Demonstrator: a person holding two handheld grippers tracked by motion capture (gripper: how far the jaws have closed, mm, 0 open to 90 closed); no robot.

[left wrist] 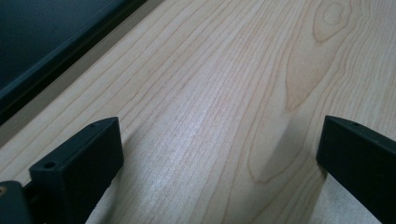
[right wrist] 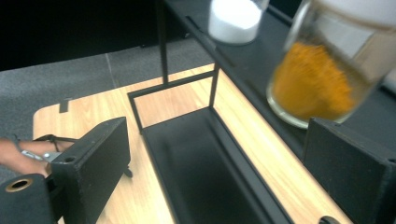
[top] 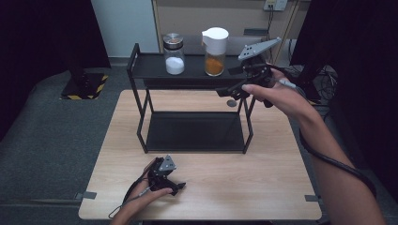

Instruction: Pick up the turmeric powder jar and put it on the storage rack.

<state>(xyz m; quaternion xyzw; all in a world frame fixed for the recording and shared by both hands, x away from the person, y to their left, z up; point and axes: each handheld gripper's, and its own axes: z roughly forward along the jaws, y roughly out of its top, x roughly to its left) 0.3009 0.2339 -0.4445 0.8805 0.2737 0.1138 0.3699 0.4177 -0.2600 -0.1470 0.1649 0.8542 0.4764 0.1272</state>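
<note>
Pale wood table (top: 263, 187), grey floor around. Left gripper (top: 165, 180) low over table, jaws spread, empty. Right gripper (top: 244, 82) spread, empty; orange-powder jar (right wrist: 317, 79) on black rack (top: 141, 70) just ahead, white-powder jar (top: 174, 58) beyond.

The surface (top: 263, 183) is pale wood with fine brown grain lines and an oval knot ring. The two-tier rack (top: 141, 101) is matt black, frame and shelves alike. On its upper shelf, one clear jar (top: 174, 58) holds white powder under a silvery lid with a brownish centre; the other clear jar (top: 215, 55) holds orange-yellow powder under a white lid. Both tongs, left (top: 180, 186) and right (top: 224, 91), are black with grey three-cornered plates. The floor (top: 51, 140) is dark grey carpet. A stand base (top: 84, 86) at the left carries yellow-and-black hazard stripes. The back wall (top: 124, 23) is pale blue-white.
</note>
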